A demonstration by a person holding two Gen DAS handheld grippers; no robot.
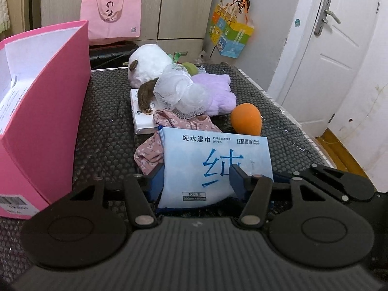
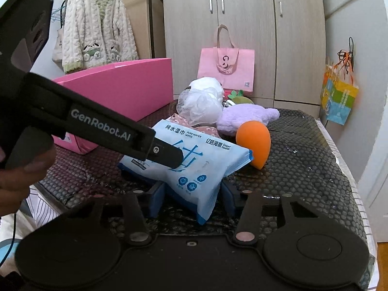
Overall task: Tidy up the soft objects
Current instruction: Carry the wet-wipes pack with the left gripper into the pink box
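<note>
A light-blue pack of wet wipes (image 1: 213,155) lies tilted on the black dotted mat (image 1: 104,121), partly over a floral cloth (image 1: 150,152). My left gripper (image 1: 197,181) is shut on the pack's near edge, its blue pads pressing on both sides. In the right wrist view one left finger (image 2: 167,155) lies across the top of the pack (image 2: 194,167). My right gripper (image 2: 192,194) is shut on the pack's lower corner. Behind sit an orange sponge (image 1: 246,117), a purple plush (image 1: 218,94), a white mesh pouf (image 1: 179,92) and a white plush toy (image 1: 148,60).
An open pink box (image 1: 48,111) stands at the mat's left side. A small tissue pack (image 1: 143,121) lies under the toys. A pink tote bag (image 1: 111,17) leans on the wardrobe behind. A white door (image 1: 327,48) is at the right, beyond the mat's edge.
</note>
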